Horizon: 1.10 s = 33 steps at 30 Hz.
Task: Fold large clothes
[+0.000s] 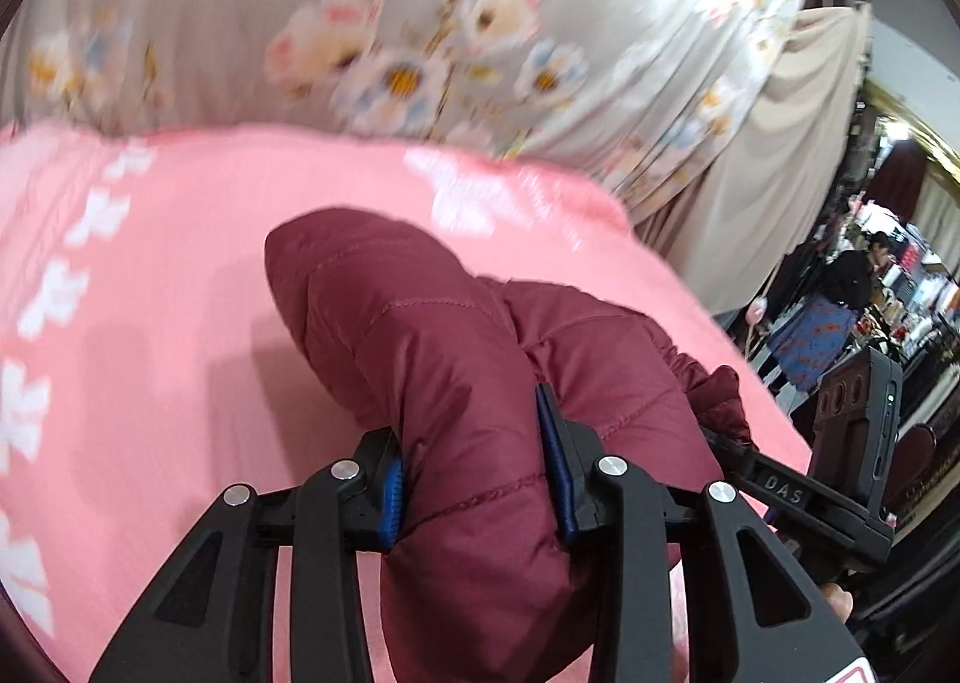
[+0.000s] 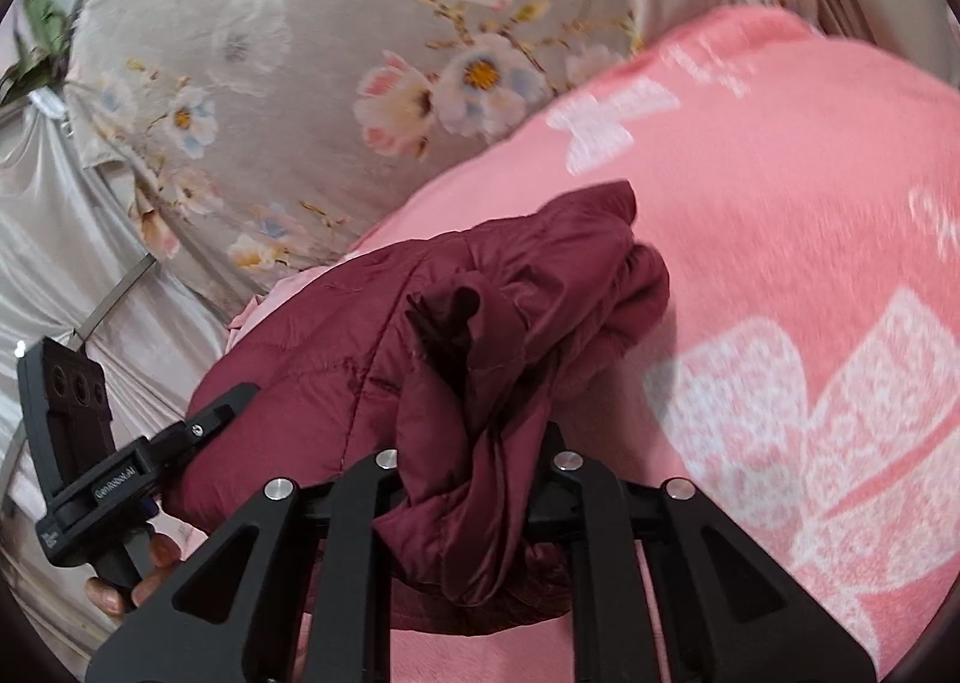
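My left claw (image 1: 477, 494) pinches a thick quilted fold of the maroon puffer jacket (image 1: 456, 359); both blue pads (image 1: 391, 503) press into the padding from either side. The jacket bulges forward past the fingertips, a rounded lobe ahead and slightly left of the claw. Under it lies a pink blanket (image 1: 180, 263) with white bow prints. Further ahead is a grey floral sheet (image 1: 360, 23), blurred.

My right claw (image 2: 474, 479) is closed on a bunched, wrinkled edge of the same jacket (image 2: 336, 359); the fabric fills the gap and hides the pads. The jacket's bulk sits ahead and to the left of this claw, over the pink blanket (image 2: 780, 203), which spreads to the right. The floral sheet (image 2: 270, 83) lies ahead-left. The other gripper's handle shows at the far left, fingers (image 2: 162, 557) wrapped round it.
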Motion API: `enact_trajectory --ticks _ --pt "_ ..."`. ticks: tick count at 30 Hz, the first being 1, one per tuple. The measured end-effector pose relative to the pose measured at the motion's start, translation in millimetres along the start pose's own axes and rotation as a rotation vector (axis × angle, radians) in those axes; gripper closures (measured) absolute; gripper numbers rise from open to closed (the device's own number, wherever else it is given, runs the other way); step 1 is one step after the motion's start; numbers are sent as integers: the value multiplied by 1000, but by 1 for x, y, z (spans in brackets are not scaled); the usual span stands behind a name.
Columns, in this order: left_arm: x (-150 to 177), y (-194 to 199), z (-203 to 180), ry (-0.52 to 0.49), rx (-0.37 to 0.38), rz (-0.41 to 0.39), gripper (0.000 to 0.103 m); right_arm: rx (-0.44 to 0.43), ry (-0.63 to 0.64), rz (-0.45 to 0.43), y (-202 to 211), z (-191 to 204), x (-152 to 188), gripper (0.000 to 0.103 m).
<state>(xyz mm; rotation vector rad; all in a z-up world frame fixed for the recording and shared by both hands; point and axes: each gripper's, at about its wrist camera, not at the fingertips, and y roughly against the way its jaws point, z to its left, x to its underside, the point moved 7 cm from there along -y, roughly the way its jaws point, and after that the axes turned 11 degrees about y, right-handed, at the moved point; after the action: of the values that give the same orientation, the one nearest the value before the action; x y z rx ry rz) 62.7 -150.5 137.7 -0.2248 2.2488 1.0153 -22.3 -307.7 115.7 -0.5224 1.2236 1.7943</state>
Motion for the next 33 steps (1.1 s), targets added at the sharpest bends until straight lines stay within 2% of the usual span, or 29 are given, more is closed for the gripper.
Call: enact_trajectory --ticks 5,10,14,21,24,28,32,33 --pt "-40 27 -10 -91 26 -128 70 -20 110 -118 5 33 -44 89" --pt "-85 46 -2 -173 28 -247 70 -46 208 -201 -16 66 -89 89" --pt "-121 50 20 -227 27 -330 69 -59 294 -267 -45 94 -122 89" --pt "-180 34 81 -241 54 -432 69 -80 407 -358 -122 126 -166 89" --pt "-199 7 118 -223 58 -434 69 -74 420 -351 -171 123 -171 89" --pt "-206 -45 167 -198 16 -388 69 -54 403 -281 -242 107 -159 89" --pt "-191 -107 221 -136 -63 -272 69 -33 349 -115 -322 74 -121 88" --pt "-184 -125 237 -112 -91 -220 69 -26 343 -75 -336 68 -113 88"
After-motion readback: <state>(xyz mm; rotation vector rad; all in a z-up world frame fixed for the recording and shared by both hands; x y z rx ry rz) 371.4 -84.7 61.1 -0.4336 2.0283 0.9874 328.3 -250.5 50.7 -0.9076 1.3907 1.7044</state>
